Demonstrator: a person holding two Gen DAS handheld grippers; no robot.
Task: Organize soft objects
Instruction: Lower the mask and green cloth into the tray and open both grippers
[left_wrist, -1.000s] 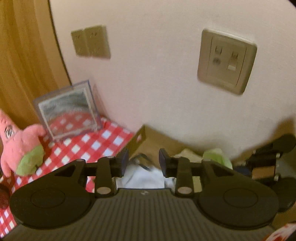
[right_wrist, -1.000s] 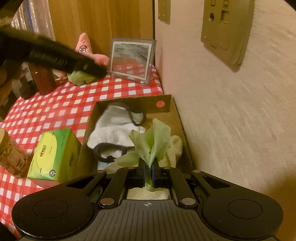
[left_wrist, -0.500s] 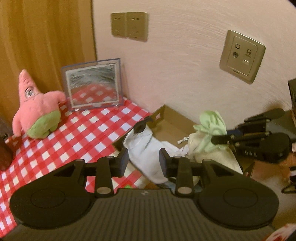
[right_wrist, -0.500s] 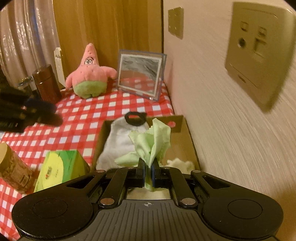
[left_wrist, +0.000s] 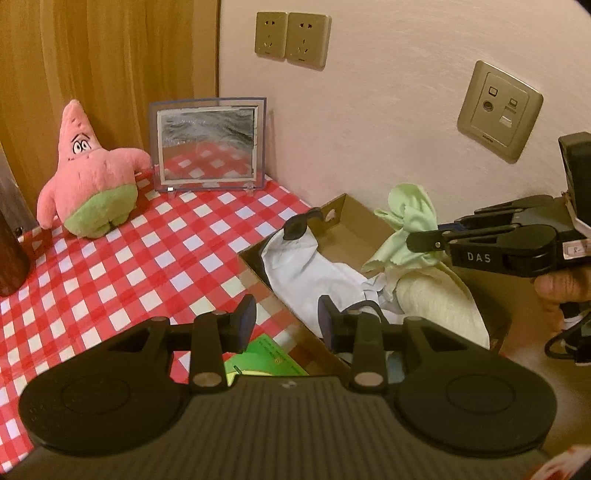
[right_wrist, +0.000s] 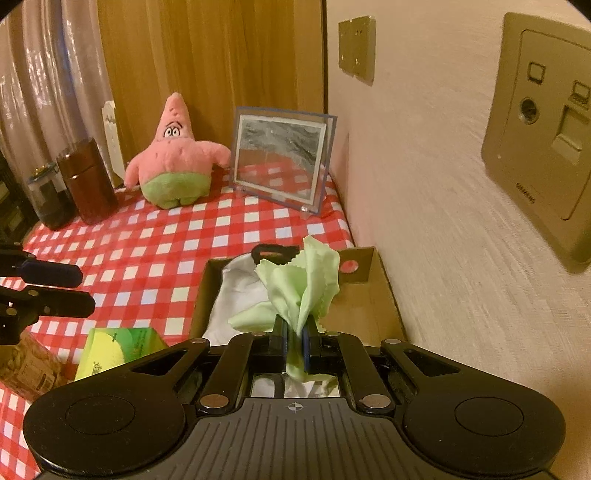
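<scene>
My right gripper (right_wrist: 294, 349) is shut on a light green cloth (right_wrist: 303, 284) and holds it above the open cardboard box (right_wrist: 364, 302) by the wall. The same cloth (left_wrist: 408, 218) and right gripper (left_wrist: 424, 240) show in the left wrist view. In the box lie a white pouch with a black loop (left_wrist: 306, 269) and a cream fluffy item (left_wrist: 439, 302). My left gripper (left_wrist: 286, 323) is open and empty above the box's near edge. A pink star plush (left_wrist: 92, 184) stands on the checked cloth at the back left; it also shows in the right wrist view (right_wrist: 173, 158).
A framed picture (left_wrist: 208, 147) leans against the wall beside the plush. A green tissue pack (right_wrist: 118, 347) lies left of the box. A brown jar (right_wrist: 86, 181) and a dark jar (right_wrist: 48, 199) stand at the far left. Wall sockets (left_wrist: 498, 110) are above the box.
My left gripper has pulled back and up from the box, open and empty. My right gripper has lifted a little with the green cloth still held.
</scene>
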